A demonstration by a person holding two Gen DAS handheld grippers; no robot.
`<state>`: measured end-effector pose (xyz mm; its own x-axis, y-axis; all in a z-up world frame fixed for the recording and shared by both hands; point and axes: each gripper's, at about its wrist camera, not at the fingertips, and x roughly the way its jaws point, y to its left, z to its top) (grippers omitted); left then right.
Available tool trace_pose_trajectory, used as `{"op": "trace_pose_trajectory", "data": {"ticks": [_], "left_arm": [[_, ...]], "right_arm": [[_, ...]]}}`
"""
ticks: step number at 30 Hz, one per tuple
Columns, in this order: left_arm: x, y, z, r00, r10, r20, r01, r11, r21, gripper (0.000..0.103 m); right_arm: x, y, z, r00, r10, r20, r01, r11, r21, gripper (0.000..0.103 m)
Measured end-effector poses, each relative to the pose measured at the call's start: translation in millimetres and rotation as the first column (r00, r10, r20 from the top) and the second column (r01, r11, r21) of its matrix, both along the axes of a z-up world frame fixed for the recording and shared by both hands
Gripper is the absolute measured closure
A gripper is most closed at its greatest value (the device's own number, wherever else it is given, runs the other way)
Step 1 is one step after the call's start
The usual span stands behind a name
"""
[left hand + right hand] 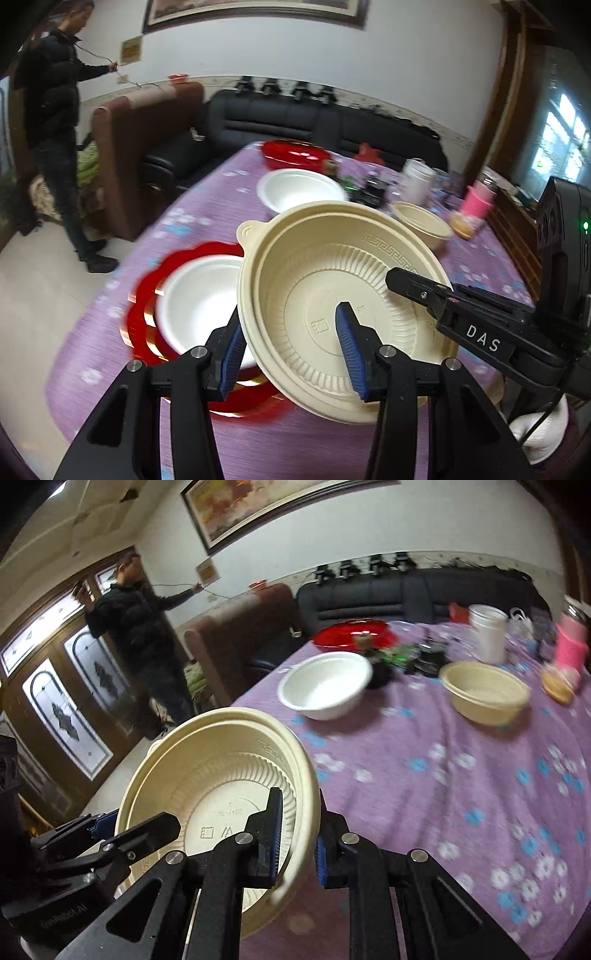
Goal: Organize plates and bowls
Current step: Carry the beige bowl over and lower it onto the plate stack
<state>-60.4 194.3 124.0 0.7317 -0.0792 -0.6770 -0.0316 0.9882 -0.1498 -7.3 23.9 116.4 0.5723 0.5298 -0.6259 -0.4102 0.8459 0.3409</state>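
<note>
Person in a dark jacket by the wall; black sofa behind – pink cup on the purple cloth.

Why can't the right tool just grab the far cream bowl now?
Probably not yet: the right tool is shut on the rim of the cream bowl that both tools carry, so it has no free grip. The path over the purple tablecloth to the far cream bowl looks clear.

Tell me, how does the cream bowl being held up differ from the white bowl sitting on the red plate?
The cream bowl is in the air, tilted, with the left claw and the right claw each gripping its rim; the white bowl sits level on the red scalloped plate. The cream bowl has a ribbed inner wall, a patterned rim and a small tab; the white bowl is smooth and plain. Both are round, empty and light-coloured.
</note>
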Motion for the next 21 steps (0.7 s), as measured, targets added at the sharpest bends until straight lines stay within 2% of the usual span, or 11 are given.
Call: {"op": "trace_pose_trajectory", "data": {"ticks": [5, 9, 14, 21], "left_arm": [[14.3, 37.3, -15.1, 0.997, 0.061, -0.037, -0.061, 0.998, -0.001, 0.057], [27.3, 57.6, -35.7, 0.993, 0.091, -0.079, -0.092, 0.996, -0.007, 0.057], [37.4, 75.2, -46.8, 0.990, 0.110, -0.091, -0.112, 0.994, -0.013, 0.057], [49.2, 86.5, -54.9, 0.982, 0.154, -0.105, -0.147, 0.987, 0.070, 0.057]], "right_arm": [[21.5, 47.1, -10.4, 0.998, 0.047, -0.051, -0.048, 0.998, -0.033, 0.086], [33.5, 68.3, -28.4, 0.995, 0.059, -0.083, -0.064, 0.996, -0.063, 0.086], [46.5, 91.7, -45.5, 0.991, 0.069, -0.115, -0.081, 0.992, -0.098, 0.086], [53.6, 112.2, -54.9, 0.992, 0.077, -0.102, -0.091, 0.986, -0.143, 0.086]]}}
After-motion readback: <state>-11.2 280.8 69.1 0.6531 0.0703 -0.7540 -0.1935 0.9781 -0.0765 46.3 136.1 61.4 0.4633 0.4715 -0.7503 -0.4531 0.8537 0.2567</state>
